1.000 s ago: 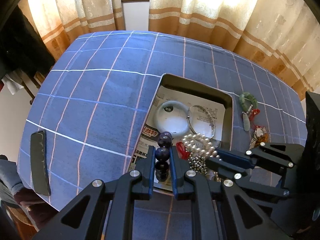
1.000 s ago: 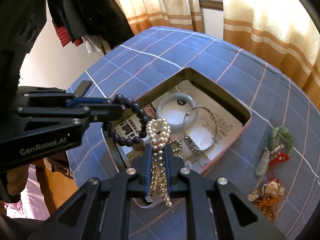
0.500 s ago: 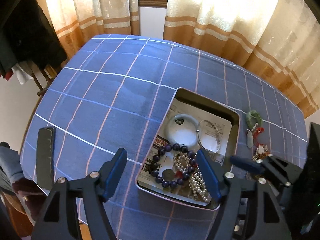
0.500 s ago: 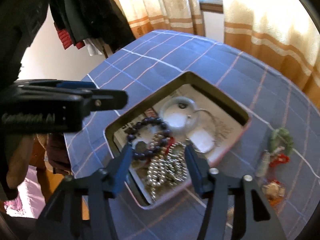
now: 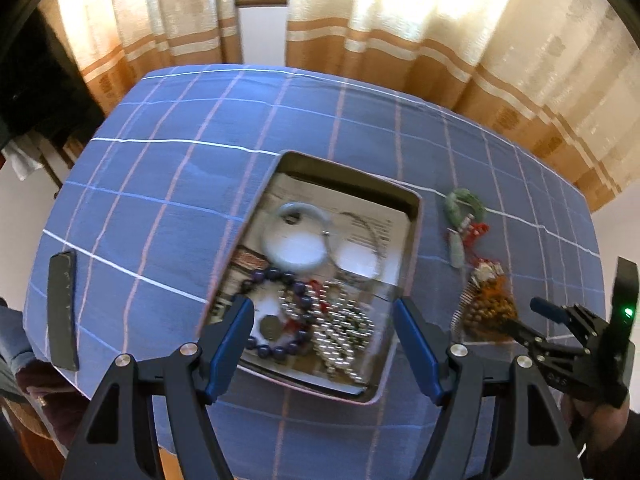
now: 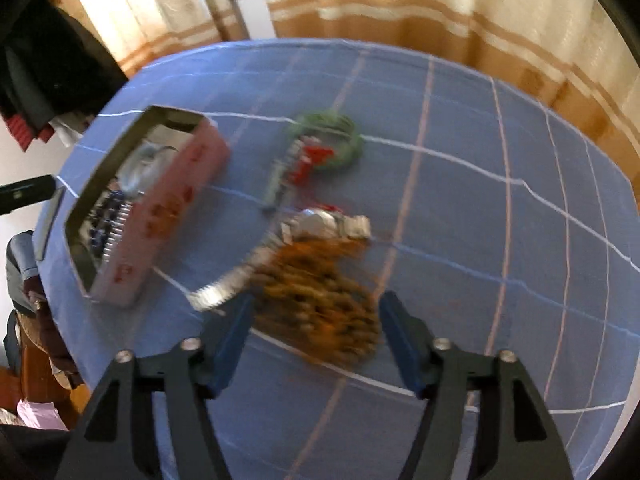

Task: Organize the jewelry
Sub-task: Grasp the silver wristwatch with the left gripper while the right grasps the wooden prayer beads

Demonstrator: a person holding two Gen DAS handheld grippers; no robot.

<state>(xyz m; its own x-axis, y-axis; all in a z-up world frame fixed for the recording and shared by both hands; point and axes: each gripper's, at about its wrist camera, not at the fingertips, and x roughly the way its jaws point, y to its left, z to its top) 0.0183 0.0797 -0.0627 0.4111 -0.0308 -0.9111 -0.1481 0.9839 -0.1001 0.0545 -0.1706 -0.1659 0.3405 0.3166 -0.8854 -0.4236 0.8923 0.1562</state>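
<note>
Matt checked cloth tablecloth (image 5: 168, 184), metal tin (image 5: 412, 216) lined with printed paper, glossy pearl beads (image 5: 340, 328), shiny metal watch (image 6: 320, 224)

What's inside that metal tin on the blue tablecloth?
In the tin: a white bangle, a thin silver bangle, dark purple beads and a pearl strand, on printed paper. The heap hides what lies beneath.

Left gripper (image 5: 324, 344), right gripper (image 6: 316, 332): black frames, blue fingers (image 5: 228, 344), silver screws.
</note>
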